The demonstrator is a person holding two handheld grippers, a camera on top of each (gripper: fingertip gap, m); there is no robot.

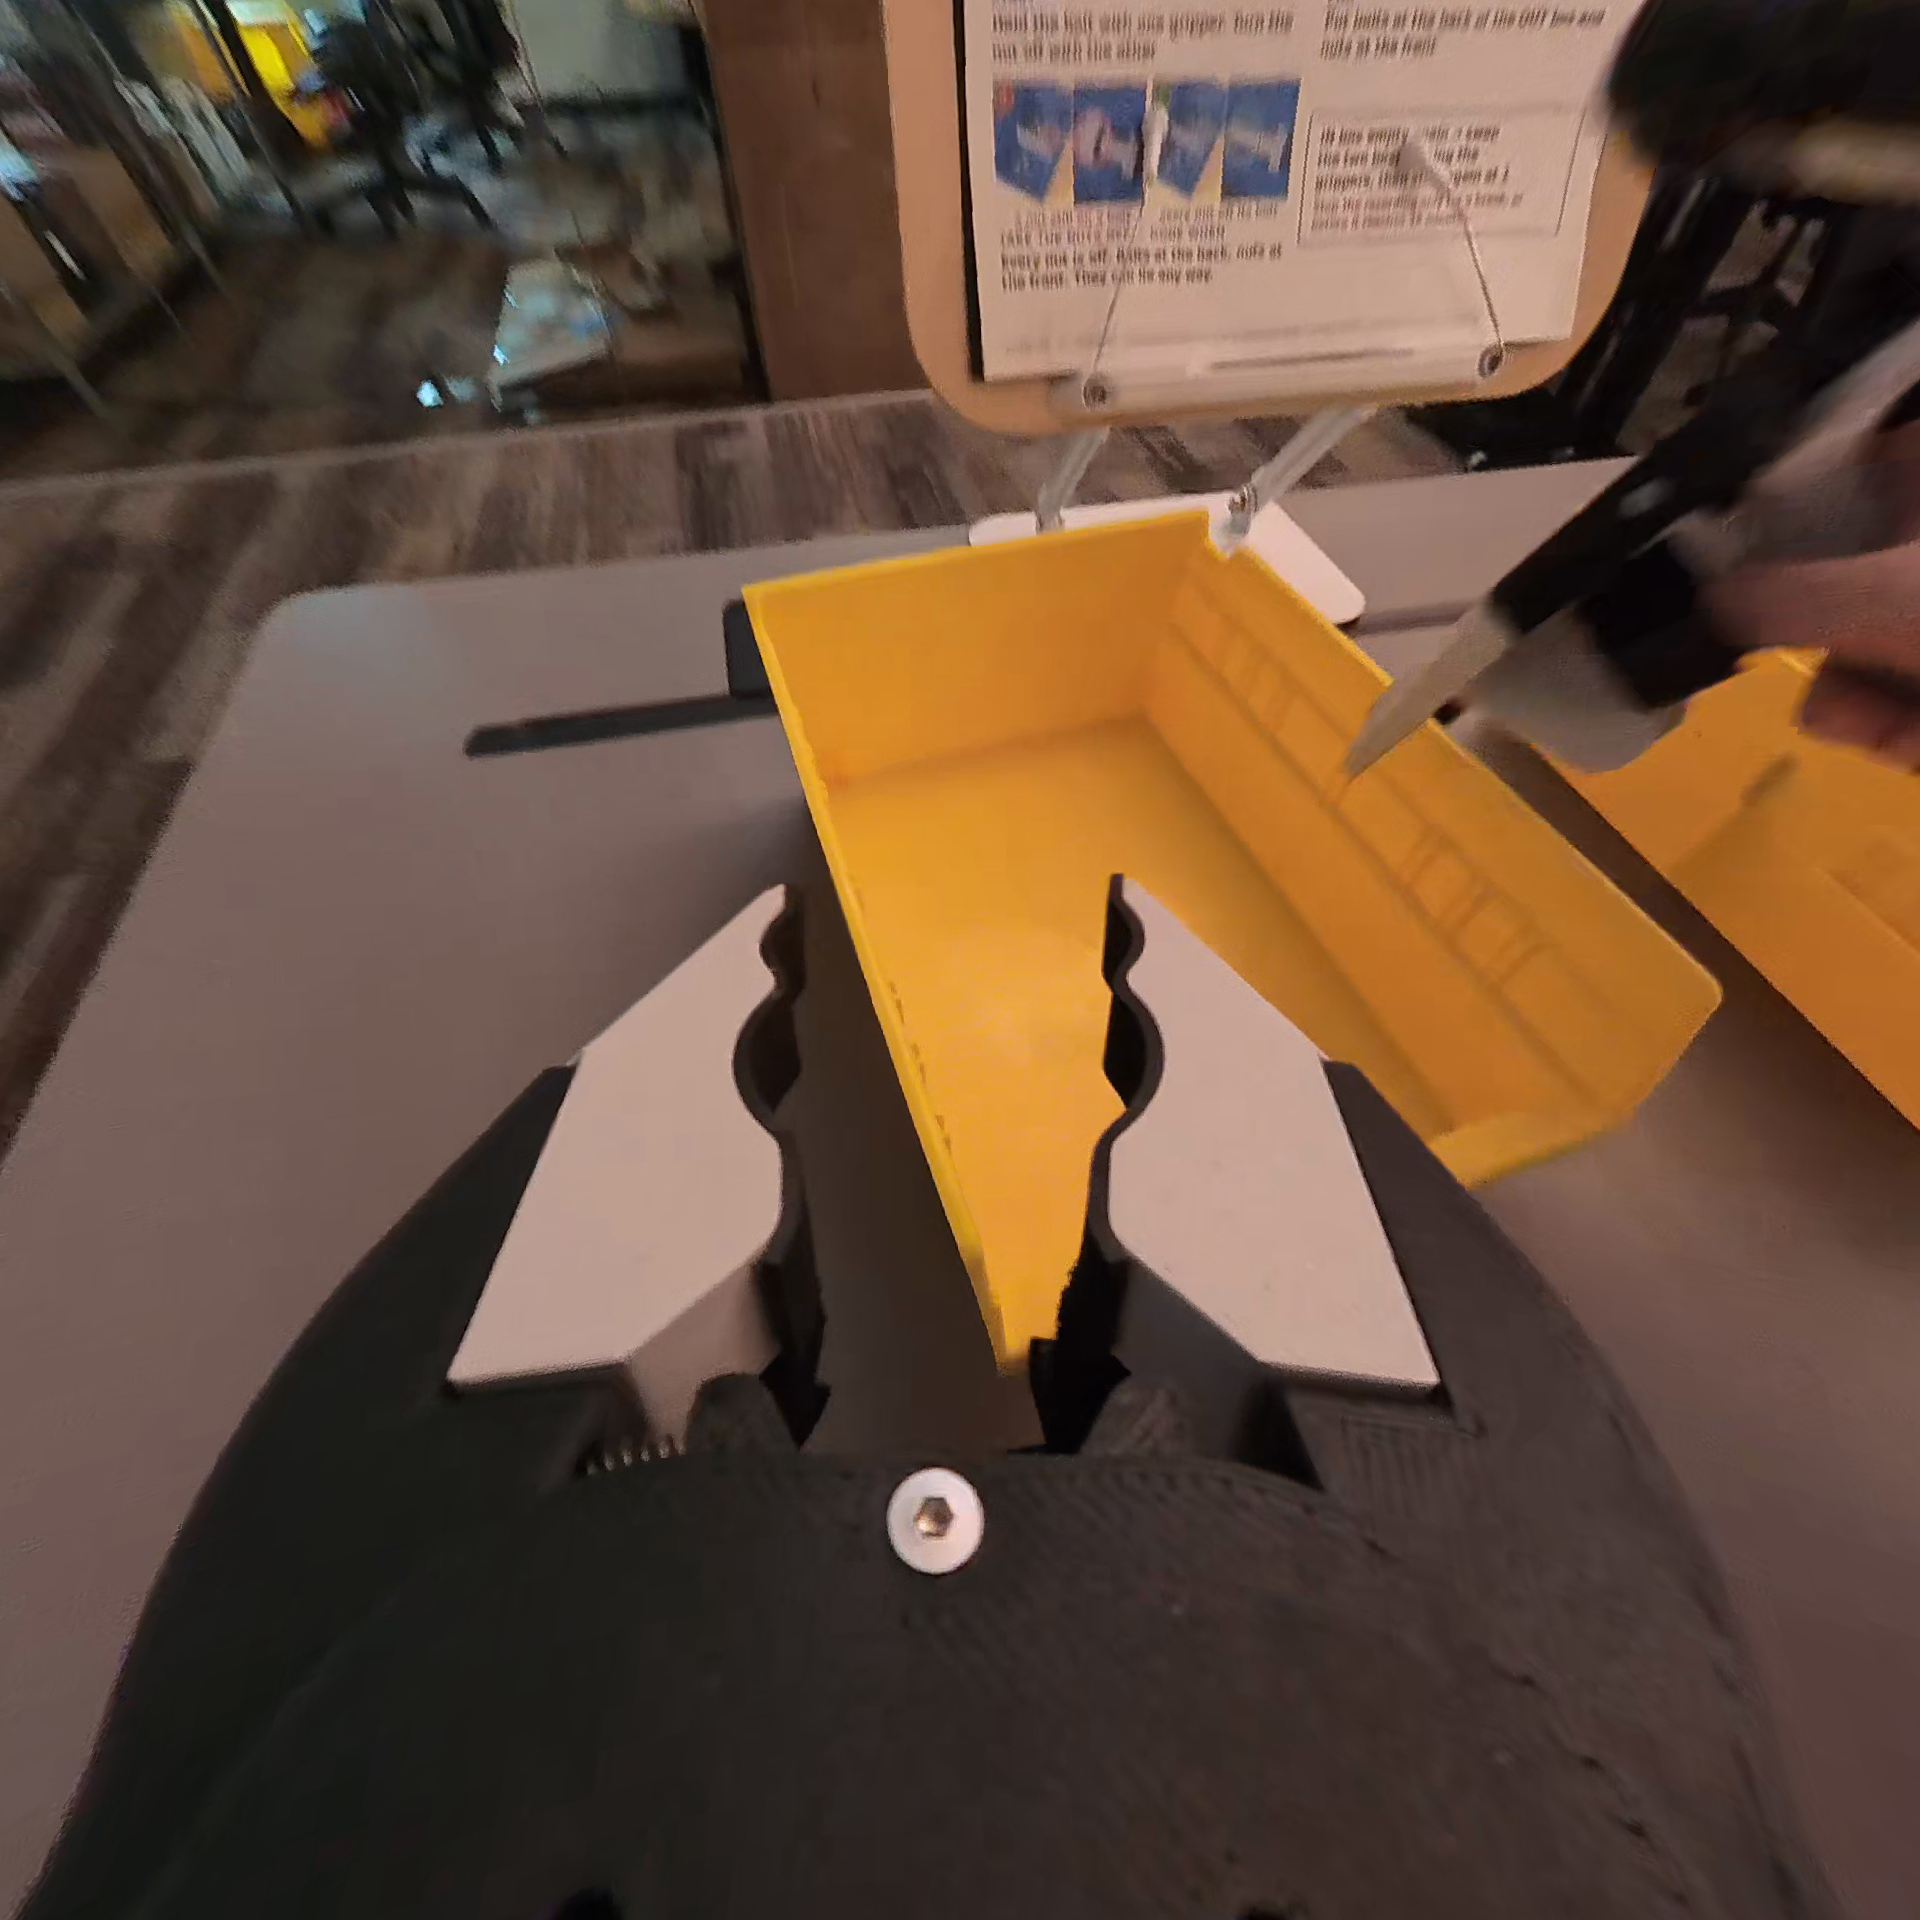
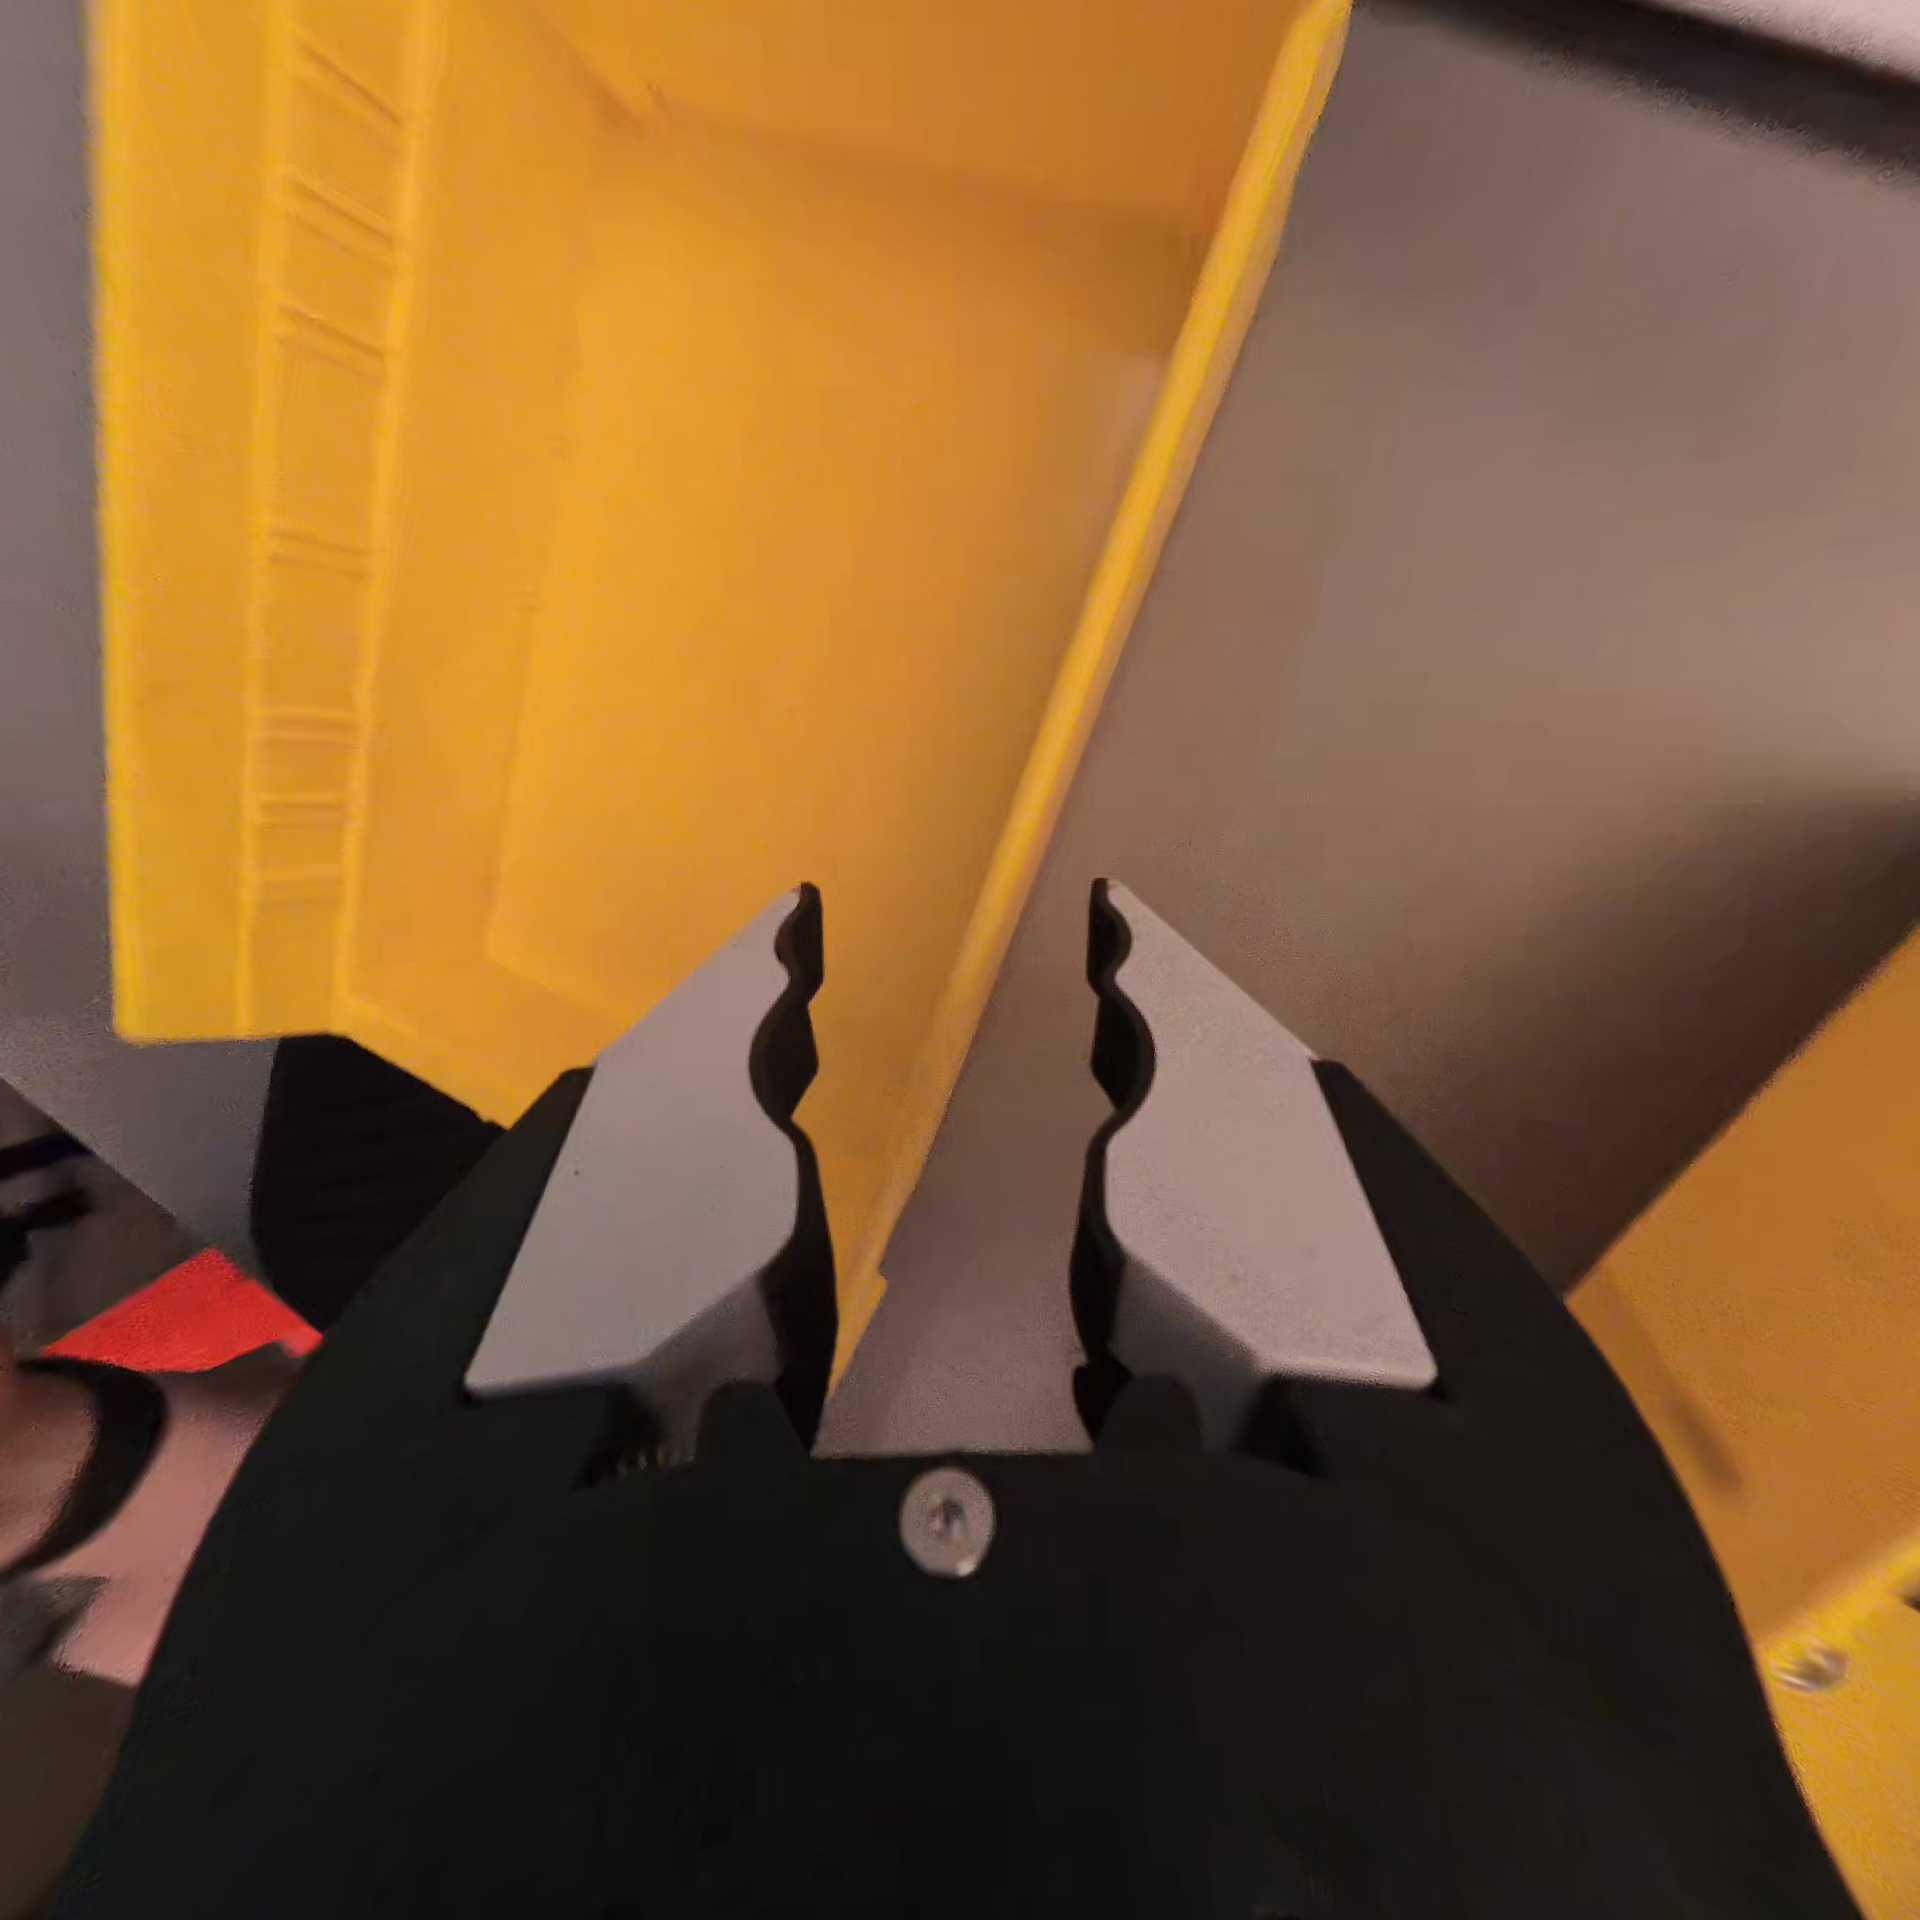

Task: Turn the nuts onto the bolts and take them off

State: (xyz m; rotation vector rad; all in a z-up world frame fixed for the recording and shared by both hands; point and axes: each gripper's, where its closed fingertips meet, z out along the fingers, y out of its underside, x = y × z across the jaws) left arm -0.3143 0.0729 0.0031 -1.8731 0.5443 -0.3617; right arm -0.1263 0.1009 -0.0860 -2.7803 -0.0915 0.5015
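A yellow bin [image 1: 1039, 644] stands on the grey table, and no nut or bolt shows inside it. My left gripper [image 1: 951, 888] is open and empty, with its fingers on either side of the bin's left wall. My right gripper [image 1: 1423, 743] hovers over the bin's right wall. In the right wrist view my right gripper [image 2: 953, 885] is open and empty, astride the thin wall [image 2: 1143, 623] of an empty yellow bin. I cannot tell which bin this is. A small blurred metal piece [image 2: 1808, 1699] lies in another yellow bin [image 2: 1766, 1351] at the lower right.
A second yellow bin [image 1: 1766, 883] lies right of the first. An instruction board [image 1: 1247, 208] on a stand rises behind the bins. A black strip [image 1: 623, 727] lies on the grey table [image 1: 416, 831] left of the bin. A hand [image 1: 1849, 675] holds the right gripper.
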